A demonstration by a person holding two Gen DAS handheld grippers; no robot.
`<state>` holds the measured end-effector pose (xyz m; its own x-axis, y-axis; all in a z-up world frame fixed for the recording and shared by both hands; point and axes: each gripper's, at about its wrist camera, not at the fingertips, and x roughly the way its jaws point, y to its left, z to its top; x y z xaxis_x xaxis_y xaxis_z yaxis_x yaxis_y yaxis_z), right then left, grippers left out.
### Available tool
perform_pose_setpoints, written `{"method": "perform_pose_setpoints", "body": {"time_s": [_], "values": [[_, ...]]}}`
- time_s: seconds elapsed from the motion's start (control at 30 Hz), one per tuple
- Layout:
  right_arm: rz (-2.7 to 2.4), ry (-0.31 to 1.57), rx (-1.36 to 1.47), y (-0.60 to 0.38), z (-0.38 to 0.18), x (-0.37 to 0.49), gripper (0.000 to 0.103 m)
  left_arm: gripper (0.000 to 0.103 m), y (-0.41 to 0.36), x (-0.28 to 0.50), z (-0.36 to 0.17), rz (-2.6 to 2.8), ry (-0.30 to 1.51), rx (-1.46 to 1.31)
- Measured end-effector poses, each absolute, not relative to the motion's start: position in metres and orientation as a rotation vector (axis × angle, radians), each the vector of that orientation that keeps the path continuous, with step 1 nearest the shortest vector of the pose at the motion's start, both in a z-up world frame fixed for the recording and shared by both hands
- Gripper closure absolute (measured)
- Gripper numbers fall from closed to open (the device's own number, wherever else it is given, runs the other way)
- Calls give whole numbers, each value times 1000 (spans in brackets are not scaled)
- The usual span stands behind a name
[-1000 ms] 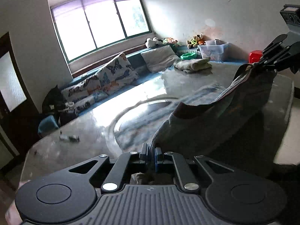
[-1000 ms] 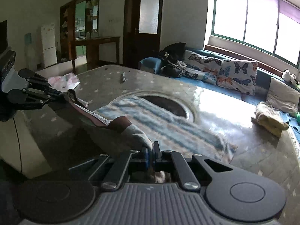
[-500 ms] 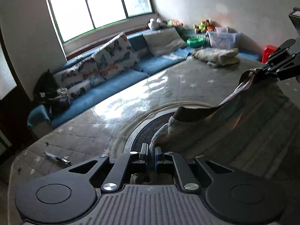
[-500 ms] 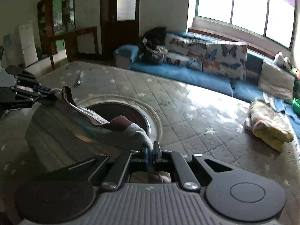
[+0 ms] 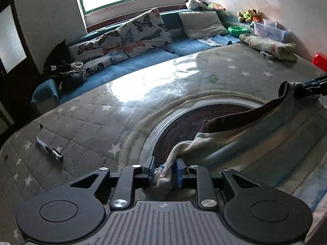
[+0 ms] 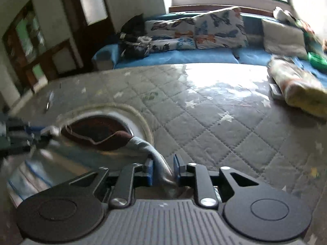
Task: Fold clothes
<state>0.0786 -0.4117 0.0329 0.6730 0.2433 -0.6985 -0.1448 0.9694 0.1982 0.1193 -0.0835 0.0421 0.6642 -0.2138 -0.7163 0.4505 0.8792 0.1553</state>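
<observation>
A pale blue-striped garment with a dark maroon collar [image 5: 265, 143] lies low over the quilted grey table [image 5: 85, 118], stretched between both grippers. My left gripper [image 5: 165, 171] has its jaws parted, with a bunched corner of the garment still between the blue pads. My right gripper [image 6: 162, 170] also has its jaws parted, the other corner of the garment [image 6: 92, 153] lying between them. Each gripper shows at the edge of the other's view: the right gripper [image 5: 310, 85] and the left gripper [image 6: 18, 136].
A round recess with a dark centre [image 5: 194, 120] sits in the table under the garment. A pen [image 5: 49, 149] lies at the left. A folded yellowish cloth [image 6: 300, 89] rests at the far right. A blue bench with butterfly cushions [image 5: 132, 32] runs behind.
Both grippers have come down toward the table and laid the garment over the recess. Both sets of jaws, shut on the garment before, now stand parted.
</observation>
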Motion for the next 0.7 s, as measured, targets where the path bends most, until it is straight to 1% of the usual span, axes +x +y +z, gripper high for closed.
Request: {"method": "perform_pose_setpoints", "body": {"time_s": [0.03,0.1,0.2,0.23,0.33,0.37,0.4,0.5,0.7], "values": [[216,791,126,-411,36,77,82,71,-82,119,45,-377,752,329],[208,765,111,-411,44,74,82,71,-79,119,51,-362,743,310],[178,722,117,-412,53,68,82,71,-74,119,61,-319,734,270],[175,708,122,-411,56,67,82,73,-73,118,66,-321,728,254],[226,702,116,-400,60,65,82,73,-81,110,75,-362,712,228],[256,713,98,-391,57,65,82,75,-86,106,77,-381,707,224],[276,724,81,-382,53,68,82,79,-91,105,77,-406,712,217],[305,760,61,-361,40,76,82,82,-107,107,70,-459,742,193],[288,819,59,-347,11,97,82,82,-119,130,43,-429,814,174]]}}
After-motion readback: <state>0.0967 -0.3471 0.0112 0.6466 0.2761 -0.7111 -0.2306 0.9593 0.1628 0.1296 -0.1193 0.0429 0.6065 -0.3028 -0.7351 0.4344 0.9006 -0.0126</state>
